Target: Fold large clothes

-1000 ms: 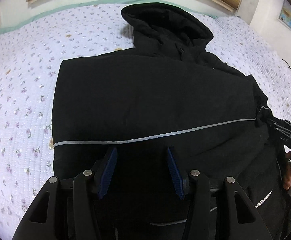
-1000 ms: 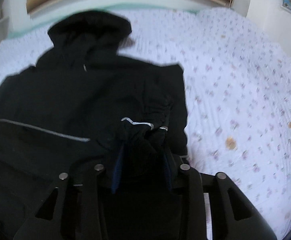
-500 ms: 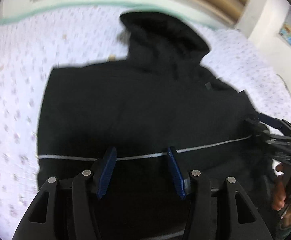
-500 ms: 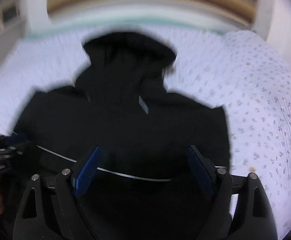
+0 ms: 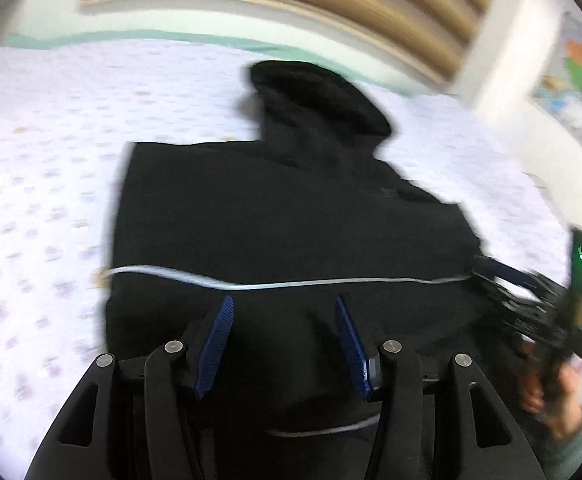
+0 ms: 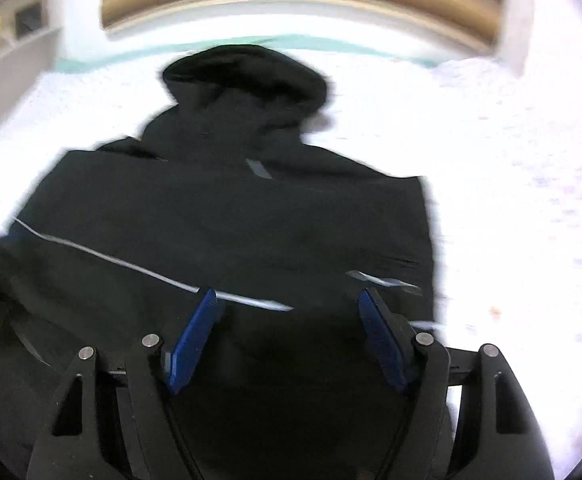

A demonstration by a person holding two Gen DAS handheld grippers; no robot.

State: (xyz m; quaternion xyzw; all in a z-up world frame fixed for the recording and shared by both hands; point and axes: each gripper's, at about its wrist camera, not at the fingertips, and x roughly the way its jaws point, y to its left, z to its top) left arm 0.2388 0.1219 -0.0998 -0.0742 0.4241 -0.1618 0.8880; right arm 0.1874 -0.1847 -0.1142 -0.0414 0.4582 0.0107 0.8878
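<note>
So the bed (image 5: 43, 168) takes up most of both views, covered in a white quilt with a small purple flower print, and there's a pale green strip along its far edge under a tan slatted headboard (image 5: 291, 4). Spread across the middle of the bed is the big black hooded jacket (image 5: 275, 216), lying fairly flat with the hood (image 5: 315, 96) pointing toward the headboard. Its sides look already turned in, so it reads as a rough rectangle with straight left and right edges. A thin silver stripe (image 5: 291, 282) runs across the body from side to side, and a second bit of silver trim shows lower down near the hem. The left hand-held gripper (image 5: 283, 332) hangs over the lower part of the jacket, its blue pads (image 5: 215, 344) apart with only fabric showing behind them, nothing pinched. The right hand-held gripper (image 6: 291, 336) is over the jacket's lower right area, jaws wide apart and empty; they have just been closing in a little after springing open. In the left wrist view you can also see it off to the right, at the jacket's edge, with the person's hand (image 5: 547, 388) wrapped round its handle. Both views are pretty smeared with motion blur, so finer detail on the jacket is hard to make out.
</note>
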